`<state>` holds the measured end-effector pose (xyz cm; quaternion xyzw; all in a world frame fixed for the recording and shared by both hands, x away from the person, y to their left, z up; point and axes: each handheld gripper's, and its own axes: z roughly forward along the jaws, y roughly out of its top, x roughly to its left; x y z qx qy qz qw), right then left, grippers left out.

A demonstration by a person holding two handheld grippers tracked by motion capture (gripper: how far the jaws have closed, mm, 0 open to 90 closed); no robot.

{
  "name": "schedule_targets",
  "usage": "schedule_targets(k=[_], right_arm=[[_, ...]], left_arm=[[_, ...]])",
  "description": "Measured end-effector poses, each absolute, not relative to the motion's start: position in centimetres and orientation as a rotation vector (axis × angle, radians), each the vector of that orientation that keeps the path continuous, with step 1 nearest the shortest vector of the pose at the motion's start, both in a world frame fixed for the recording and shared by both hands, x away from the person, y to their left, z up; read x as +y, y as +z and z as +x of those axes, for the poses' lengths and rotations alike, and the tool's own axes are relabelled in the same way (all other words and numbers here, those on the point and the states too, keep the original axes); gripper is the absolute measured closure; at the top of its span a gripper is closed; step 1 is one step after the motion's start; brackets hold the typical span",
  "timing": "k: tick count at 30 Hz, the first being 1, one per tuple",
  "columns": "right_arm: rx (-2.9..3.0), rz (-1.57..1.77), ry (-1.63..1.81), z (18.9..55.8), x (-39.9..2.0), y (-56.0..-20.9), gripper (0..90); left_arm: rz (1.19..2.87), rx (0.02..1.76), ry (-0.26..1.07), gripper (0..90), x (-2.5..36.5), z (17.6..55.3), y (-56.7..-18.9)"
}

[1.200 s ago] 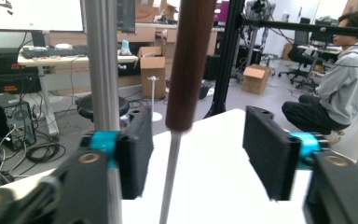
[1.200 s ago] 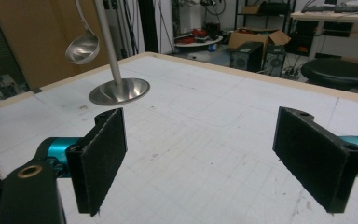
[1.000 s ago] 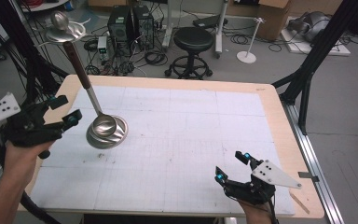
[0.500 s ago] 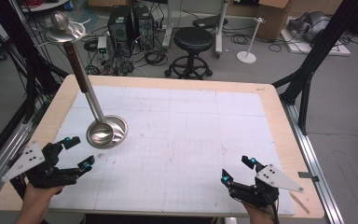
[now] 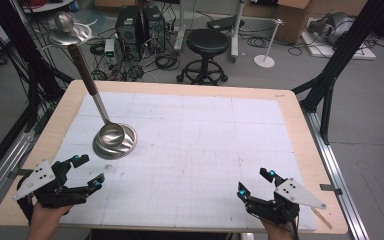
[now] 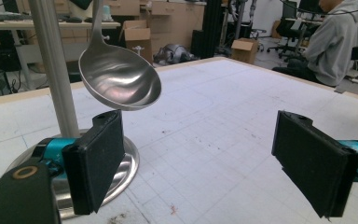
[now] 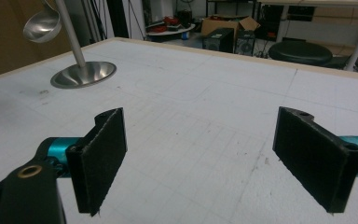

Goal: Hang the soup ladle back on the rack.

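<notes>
A steel ladle (image 5: 111,134) with a brown handle hangs on a steel stand (image 5: 122,150) with a round base, at the table's left. In the left gripper view the ladle bowl (image 6: 119,77) hangs just above and ahead of the left jaw, beside the stand's pole (image 6: 51,65). My left gripper (image 5: 87,172) is open at the front left, a little in front of the stand's base, and holds nothing. My right gripper (image 5: 254,181) is open and holds nothing near the front right edge. The right gripper view has the ladle (image 7: 42,25) and stand base (image 7: 84,74) far off to the left.
A white gridded mat (image 5: 205,150) covers the wooden table (image 5: 300,125). Beyond the far edge stand a black stool (image 5: 207,45), computer towers (image 5: 140,25) and cables. A person in a grey hoodie (image 6: 335,42) sits well off the table.
My left gripper has come from beside the stand at the table's left edge down to the front left, then slightly right. The right gripper has barely shifted.
</notes>
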<state>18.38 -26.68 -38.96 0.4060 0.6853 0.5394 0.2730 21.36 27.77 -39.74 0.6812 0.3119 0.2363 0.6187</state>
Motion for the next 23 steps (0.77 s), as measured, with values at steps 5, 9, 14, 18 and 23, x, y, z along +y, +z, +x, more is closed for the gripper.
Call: schedule_targets(k=[5, 9, 14, 18, 23], right_arm=[[1.846, 1.089, 1.455, 18.22, -26.42, -38.85, 16.2], [1.843, 1.089, 1.454, 18.29, -26.54, -38.89, 16.2], [1.842, 1.091, 1.46, 18.29, -26.57, -38.89, 16.2], [1.84, 1.089, 1.462, 18.22, -26.59, -38.83, 16.2], [1.836, 1.089, 1.477, 18.24, -26.49, -38.74, 16.2]], left_arm=[[1.573, 0.725, 0.543, 17.5, 27.86, 21.32, -39.99], [1.569, 0.725, 0.545, 17.5, 27.81, 21.36, -39.96], [1.574, 0.725, 0.538, 17.5, 27.7, 21.37, -40.02], [1.571, 0.728, 0.541, 17.5, 27.78, 21.37, -40.01], [1.571, 0.739, 0.537, 17.5, 27.85, 21.34, -40.28]])
